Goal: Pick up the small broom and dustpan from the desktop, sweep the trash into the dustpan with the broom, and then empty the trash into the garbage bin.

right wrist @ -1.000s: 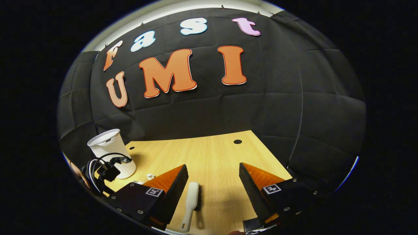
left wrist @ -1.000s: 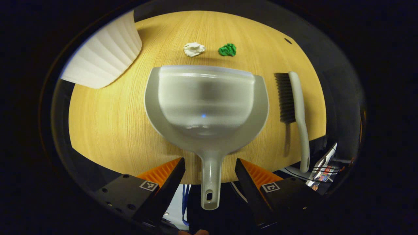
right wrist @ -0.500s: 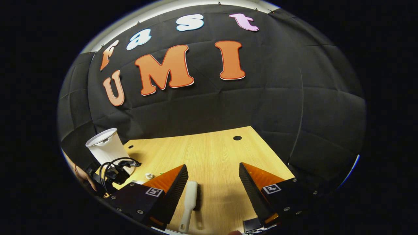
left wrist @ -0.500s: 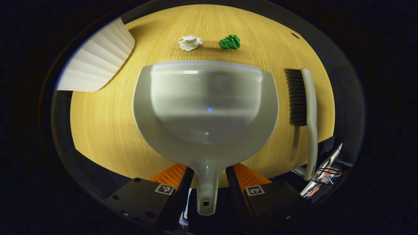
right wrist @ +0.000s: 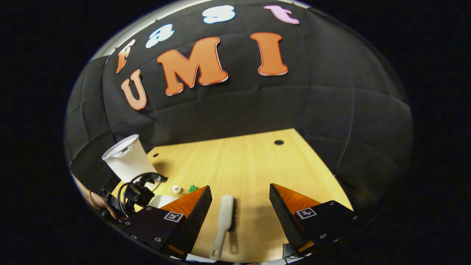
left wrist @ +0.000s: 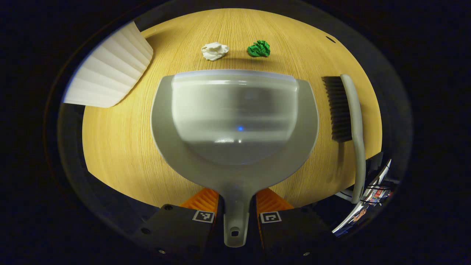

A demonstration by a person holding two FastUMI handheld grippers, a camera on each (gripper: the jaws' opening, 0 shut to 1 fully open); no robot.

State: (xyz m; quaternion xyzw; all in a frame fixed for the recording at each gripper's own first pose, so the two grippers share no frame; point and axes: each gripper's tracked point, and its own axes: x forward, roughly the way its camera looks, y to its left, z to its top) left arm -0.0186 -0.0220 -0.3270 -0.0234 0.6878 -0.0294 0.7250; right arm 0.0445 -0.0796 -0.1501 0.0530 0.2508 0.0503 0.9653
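Observation:
In the left gripper view, a grey dustpan (left wrist: 235, 121) lies flat on the wooden desktop (left wrist: 117, 147), and my left gripper (left wrist: 236, 209) is shut on its handle at the near edge. Past the pan's front lip lie a white paper wad (left wrist: 215, 50) and a green paper wad (left wrist: 259, 48). The small broom (left wrist: 347, 110) rests to the right, bristles facing the pan. In the right gripper view, my right gripper (right wrist: 240, 206) is open above the broom (right wrist: 223, 221), whose handle lies between the fingers. The white wad (right wrist: 176, 189) and green wad (right wrist: 192, 188) sit to the left.
A white ribbed garbage bin (left wrist: 110, 70) stands at the far left of the desk, also the bin (right wrist: 127, 160) in the right gripper view. There the left gripper's body with its cables (right wrist: 134, 191) and a hand (right wrist: 101, 204) show at left. A cable hole (right wrist: 279, 142) marks the desk's far side.
The left gripper's fingers went from wide open either side of the dustpan handle to shut on it. The right gripper moved forward over the broom, staying open.

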